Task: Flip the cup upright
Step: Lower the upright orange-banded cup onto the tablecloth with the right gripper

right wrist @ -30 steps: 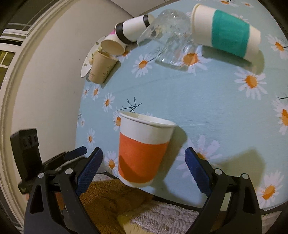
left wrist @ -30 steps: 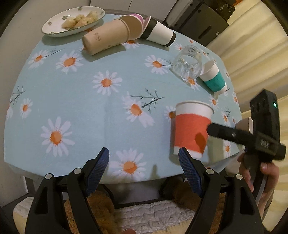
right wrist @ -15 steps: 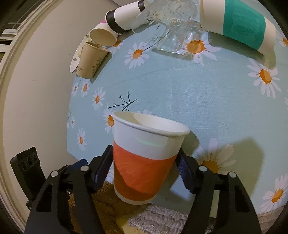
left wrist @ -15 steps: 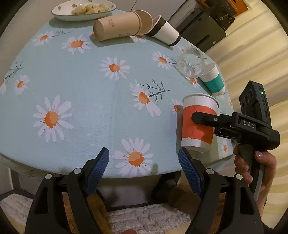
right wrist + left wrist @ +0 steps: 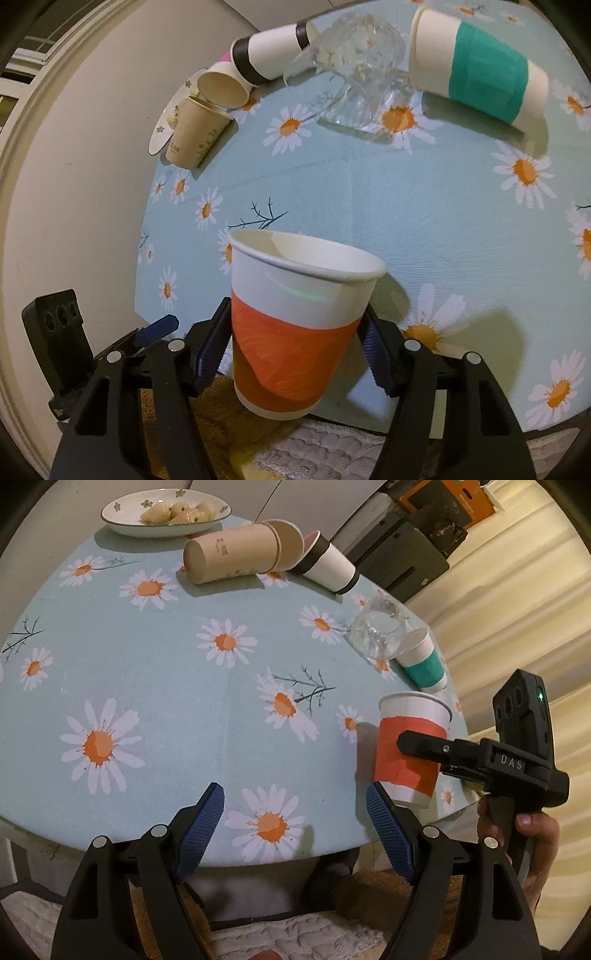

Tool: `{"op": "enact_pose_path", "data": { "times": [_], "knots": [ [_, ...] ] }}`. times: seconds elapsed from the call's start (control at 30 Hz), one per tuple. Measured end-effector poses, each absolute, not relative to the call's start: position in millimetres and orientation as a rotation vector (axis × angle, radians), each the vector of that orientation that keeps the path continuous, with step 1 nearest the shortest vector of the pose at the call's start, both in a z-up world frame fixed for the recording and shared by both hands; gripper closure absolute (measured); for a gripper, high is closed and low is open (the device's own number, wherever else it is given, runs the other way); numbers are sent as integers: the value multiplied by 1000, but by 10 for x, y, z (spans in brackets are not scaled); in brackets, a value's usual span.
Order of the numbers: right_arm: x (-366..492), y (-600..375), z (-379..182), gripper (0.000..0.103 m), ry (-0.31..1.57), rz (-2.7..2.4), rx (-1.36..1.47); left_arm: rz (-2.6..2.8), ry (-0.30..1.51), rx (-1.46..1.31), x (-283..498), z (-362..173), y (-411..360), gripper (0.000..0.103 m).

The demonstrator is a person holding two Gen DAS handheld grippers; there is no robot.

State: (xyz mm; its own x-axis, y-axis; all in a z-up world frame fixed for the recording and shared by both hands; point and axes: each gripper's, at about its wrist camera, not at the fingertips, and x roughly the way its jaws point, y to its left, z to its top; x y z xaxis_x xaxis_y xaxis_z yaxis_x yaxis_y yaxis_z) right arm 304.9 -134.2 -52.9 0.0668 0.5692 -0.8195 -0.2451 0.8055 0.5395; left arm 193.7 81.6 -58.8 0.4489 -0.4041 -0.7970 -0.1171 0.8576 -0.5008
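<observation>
The right claw has closed on the orange cup within the last second: its blue pads, spread wide on either side of the cup a moment ago, now press the orange band from both flanks, the wall dented slightly under the left pad. The cup stands mouth-up at the near edge of the surface, its rim roughly level and its base at or just over the edge; whether the base touches the cloth cannot be told. With the cup already upright, the flip itself looks done, and what remains is likely to settle it squarely and let go. The left claw hangs released and empty over the near edge, its pads well apart, the cup just beside its right pad. Seen from the left wrist, the right claw's black body bears the raised letters "DAS", and a green light glows on its upper block. Farther back lie a teal cup on its side, a tipped glass, a black-banded cup and two brown cups by a plate of food; the brown cup carries small print too fine to read.
</observation>
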Motion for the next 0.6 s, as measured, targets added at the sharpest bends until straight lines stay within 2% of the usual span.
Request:
{"op": "enact_pose_path", "data": {
  "times": [0.3,0.6],
  "knots": [
    [2808,-1340,-272,37,1163,596,236,-215,1032,-486,1846,-511,884,26],
    [2359,-1201,-76,37,783,535,106,-181,979,-513,1762,-467,1219,26]
  ]
}}
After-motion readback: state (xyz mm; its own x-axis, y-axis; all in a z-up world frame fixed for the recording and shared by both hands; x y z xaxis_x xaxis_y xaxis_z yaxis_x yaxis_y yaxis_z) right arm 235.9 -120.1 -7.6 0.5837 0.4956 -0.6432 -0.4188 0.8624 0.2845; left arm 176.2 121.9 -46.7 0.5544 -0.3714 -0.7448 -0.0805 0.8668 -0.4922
